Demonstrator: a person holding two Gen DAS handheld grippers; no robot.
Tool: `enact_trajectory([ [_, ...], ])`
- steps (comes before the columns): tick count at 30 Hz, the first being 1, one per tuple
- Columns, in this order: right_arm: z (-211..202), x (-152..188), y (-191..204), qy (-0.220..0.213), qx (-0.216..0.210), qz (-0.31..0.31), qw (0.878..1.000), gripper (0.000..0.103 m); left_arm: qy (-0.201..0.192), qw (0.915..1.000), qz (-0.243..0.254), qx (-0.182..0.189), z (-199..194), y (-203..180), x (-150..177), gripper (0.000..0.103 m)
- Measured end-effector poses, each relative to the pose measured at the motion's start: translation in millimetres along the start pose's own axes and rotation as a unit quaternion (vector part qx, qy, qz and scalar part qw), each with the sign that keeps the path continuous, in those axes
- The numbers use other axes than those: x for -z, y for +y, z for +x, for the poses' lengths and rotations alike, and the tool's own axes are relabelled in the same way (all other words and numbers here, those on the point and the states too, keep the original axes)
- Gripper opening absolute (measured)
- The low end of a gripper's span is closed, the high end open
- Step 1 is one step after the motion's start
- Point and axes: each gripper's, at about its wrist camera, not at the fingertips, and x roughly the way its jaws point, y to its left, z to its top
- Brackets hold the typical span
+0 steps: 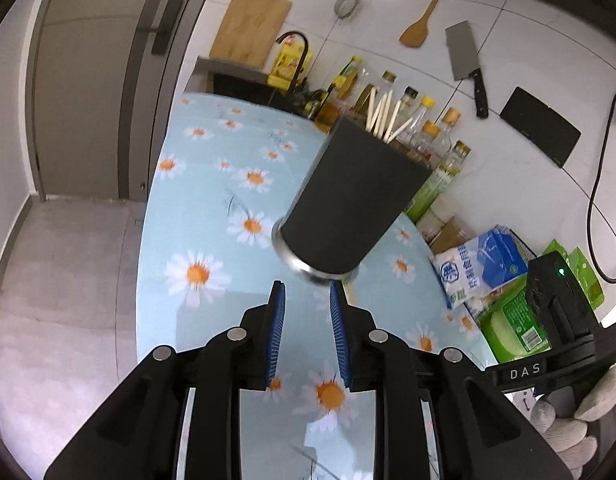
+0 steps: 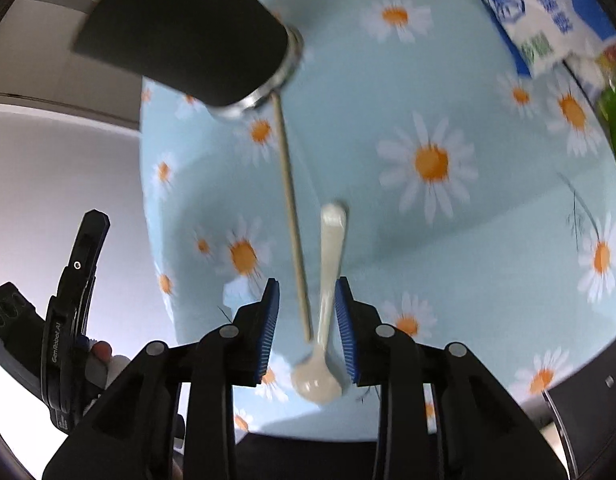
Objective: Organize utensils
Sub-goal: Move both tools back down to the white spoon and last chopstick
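Looking through my left wrist camera, I see the left gripper [image 1: 307,290] with its jaws spread, nothing between the blue pads, hovering over the daisy-print cloth [image 1: 212,208] covering the worktop. Just ahead stands the dark utensil holder [image 1: 347,200], well in from the worktop's left edge. It appears tilted in the fisheye, its metal base ring blurred. Pale chopsticks [image 1: 383,114] stick up out of its mouth; I cannot count them reliably. Behind it, bottles [image 1: 423,128] line the worktop's back edge, partly hidden by the holder.

In my right wrist view the whole scene is smeared by motion. The right gripper [image 2: 308,292] points steeply down at the cloth, jaws spread. Between the pads but untouched by them lie 2 things: 1 chopstick [image 2: 292,216] on the left and a cream spoon [image 2: 327,276] on the right. The chopstick's long axis runs from near the holder's base toward me. The spoon lies nearly parallel, handle pointing away, bowl nearest the camera. At the top right a blue-and-white bag [image 2: 539,12] is cut off by the frame.
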Motion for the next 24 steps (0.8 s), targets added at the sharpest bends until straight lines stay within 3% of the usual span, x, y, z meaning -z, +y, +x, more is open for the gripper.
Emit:
enact_trajectory([
  [9,28.5,11.3,8.4,0.062,0.062,-0.002,0.996,0.031,0.016,0.9994,-0.030,0.009,2.9,13.6,21.5,0.022],
  [18,34.2,14.5,14.4,0.066,0.116,-0.007,0.991,0.030,0.012,0.9985,-0.050,0.019,2.8,18.4,28.4,0.022],
  [24,43.7,17.5,39.2,0.071,0.160,-0.032,0.984,0.026,0.005,0.9977,-0.062,0.028,0.0,23.6,31.8,0.022],
])
